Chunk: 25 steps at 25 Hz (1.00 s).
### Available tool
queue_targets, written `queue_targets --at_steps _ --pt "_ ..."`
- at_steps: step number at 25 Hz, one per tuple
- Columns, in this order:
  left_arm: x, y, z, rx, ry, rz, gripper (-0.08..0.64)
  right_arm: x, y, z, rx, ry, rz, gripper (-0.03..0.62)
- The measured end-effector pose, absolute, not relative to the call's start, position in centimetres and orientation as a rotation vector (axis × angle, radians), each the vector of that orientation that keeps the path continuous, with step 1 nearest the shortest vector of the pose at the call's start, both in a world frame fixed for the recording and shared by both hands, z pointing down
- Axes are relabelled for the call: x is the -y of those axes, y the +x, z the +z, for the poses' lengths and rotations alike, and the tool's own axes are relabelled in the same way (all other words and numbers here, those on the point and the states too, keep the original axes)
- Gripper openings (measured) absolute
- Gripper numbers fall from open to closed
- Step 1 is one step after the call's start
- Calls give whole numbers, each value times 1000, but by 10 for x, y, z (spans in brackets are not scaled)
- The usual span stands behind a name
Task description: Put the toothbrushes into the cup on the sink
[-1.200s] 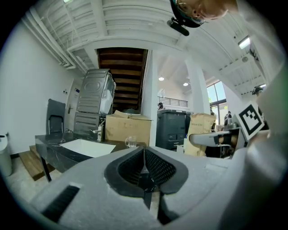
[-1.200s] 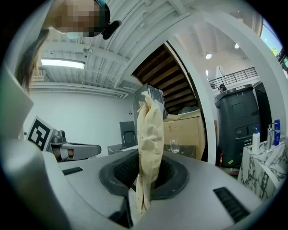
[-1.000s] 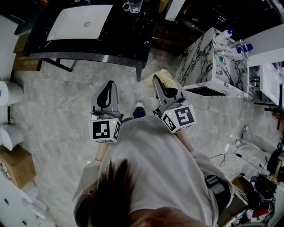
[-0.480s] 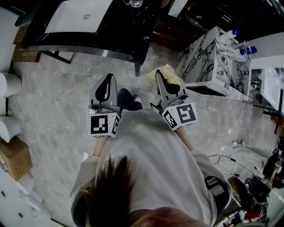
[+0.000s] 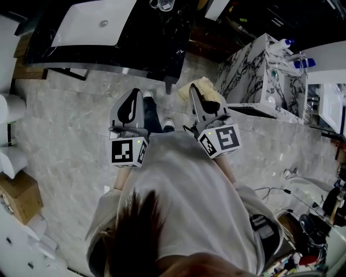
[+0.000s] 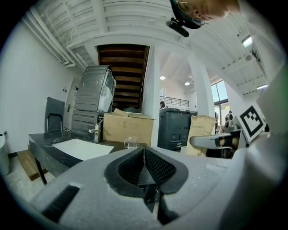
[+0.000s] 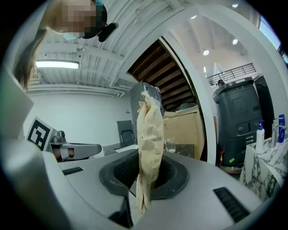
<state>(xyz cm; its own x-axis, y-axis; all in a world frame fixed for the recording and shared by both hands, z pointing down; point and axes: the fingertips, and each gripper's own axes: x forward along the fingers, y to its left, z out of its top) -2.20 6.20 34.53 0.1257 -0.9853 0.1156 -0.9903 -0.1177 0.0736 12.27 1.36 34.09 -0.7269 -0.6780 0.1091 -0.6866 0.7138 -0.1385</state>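
Right gripper view: right tool (image 7: 143, 182) clamps a crumpled cream bag (image 7: 150, 134) mid-frame; left tool (image 6: 145, 167) closed, empty. Thin edge grip could let it slip.

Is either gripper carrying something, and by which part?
The right gripper pinches a crumpled cream cloth or bag by its lower end. The left gripper is shut, empty.

The sink (image 5: 92, 21) sits in the tabletop (image 5: 146, 43), with the cup (image 5: 164, 5) to its right. Before the tabletop, over the floor (image 5: 70, 124), the left tool (image 5: 132, 94) and right tool (image 5: 194, 89) hang side by side, a bag (image 7: 148, 148) between the right one's jaws. A cabinet (image 5: 254, 76) stands to the right, bottles (image 5: 300, 63) on it.
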Motion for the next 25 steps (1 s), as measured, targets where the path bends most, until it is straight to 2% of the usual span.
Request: queue_targets --at_steps 18,25 --pt "91 -128 331 1828 2426 27 25 115 22 321 2775 1329 205 54" --pt "127 -162 330 1760 2474 17 25 148 4 315 2707 1462 170 54"
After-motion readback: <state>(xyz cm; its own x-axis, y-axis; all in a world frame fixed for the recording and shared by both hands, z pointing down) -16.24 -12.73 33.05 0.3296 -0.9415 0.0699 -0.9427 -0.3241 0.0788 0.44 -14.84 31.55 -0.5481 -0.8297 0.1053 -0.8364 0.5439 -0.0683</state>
